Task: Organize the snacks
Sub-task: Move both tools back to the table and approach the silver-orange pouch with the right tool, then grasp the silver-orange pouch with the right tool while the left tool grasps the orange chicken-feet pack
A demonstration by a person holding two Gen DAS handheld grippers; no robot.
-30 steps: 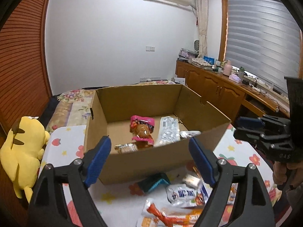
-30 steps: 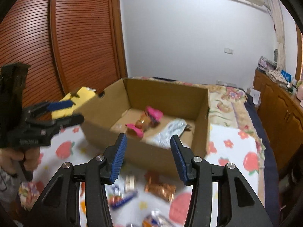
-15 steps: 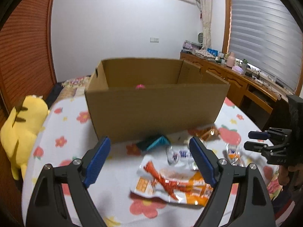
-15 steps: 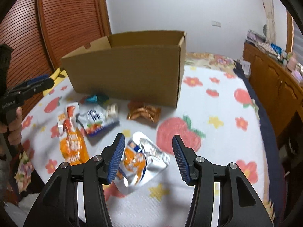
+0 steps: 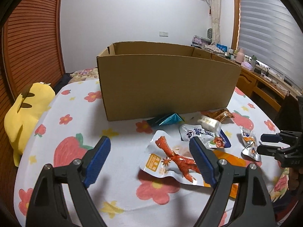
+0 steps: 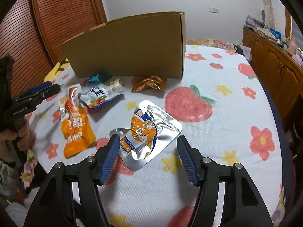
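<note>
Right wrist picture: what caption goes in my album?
Right gripper, jaws opening, over a silver snack pouch near the cardboard box.

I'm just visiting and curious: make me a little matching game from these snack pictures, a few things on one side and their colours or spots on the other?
Things:
1. cardboard box
2. silver-and-orange pouch
3. teal packet
4. plush toy

Descriptions:
A. yellow, at the table's left edge
B. lies in front of the right gripper, whose jaws are opening
C. brown, standing at the back
D. tucked against the box's front wall

Pairs: 1-C, 2-B, 3-D, 4-A
</note>
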